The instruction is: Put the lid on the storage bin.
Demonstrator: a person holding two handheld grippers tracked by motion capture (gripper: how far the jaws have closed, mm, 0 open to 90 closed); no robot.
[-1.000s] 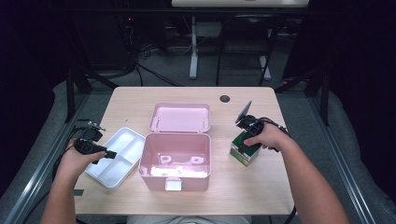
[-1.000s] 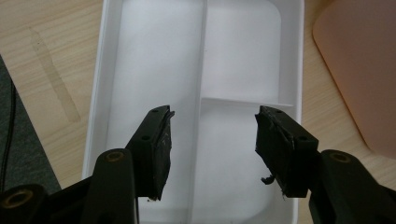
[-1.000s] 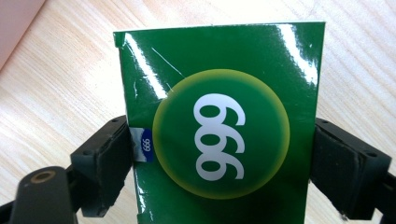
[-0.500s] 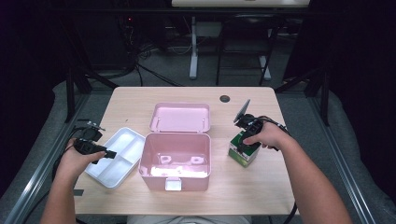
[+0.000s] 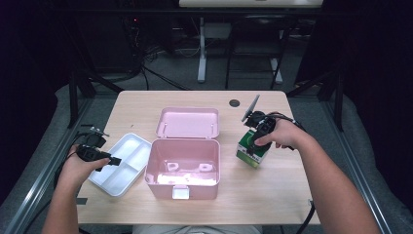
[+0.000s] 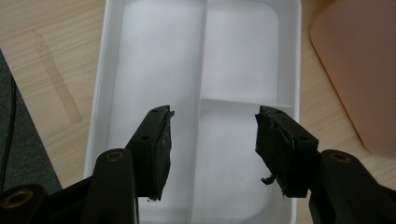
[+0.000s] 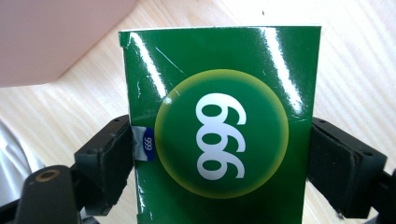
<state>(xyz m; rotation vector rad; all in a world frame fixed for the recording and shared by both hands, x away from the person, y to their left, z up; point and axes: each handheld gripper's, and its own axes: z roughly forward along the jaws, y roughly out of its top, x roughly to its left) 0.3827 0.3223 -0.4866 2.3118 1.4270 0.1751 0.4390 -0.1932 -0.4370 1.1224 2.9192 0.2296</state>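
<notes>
- The green box (image 7: 219,126) is clamped at both sides by the right gripper (image 5: 257,137), at 3 o'clock of the pink case (image 5: 183,163) on the counter (image 5: 272,195).
- The glossy box could slip or be crushed if squeezed unevenly.
- The left gripper (image 6: 212,140) is held wide over the white tray (image 6: 102,70).
- The "999" print is legible in the right gripper view; the open lid (image 5: 188,122), at 12 o'clock, is seen from the high view.

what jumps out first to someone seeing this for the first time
The open pink box sits mid-table, lid back. Right of it, the right gripper has its jaws on both sides of a green carton printed 999. At left, the left gripper hangs open over a white divided tray.
</notes>
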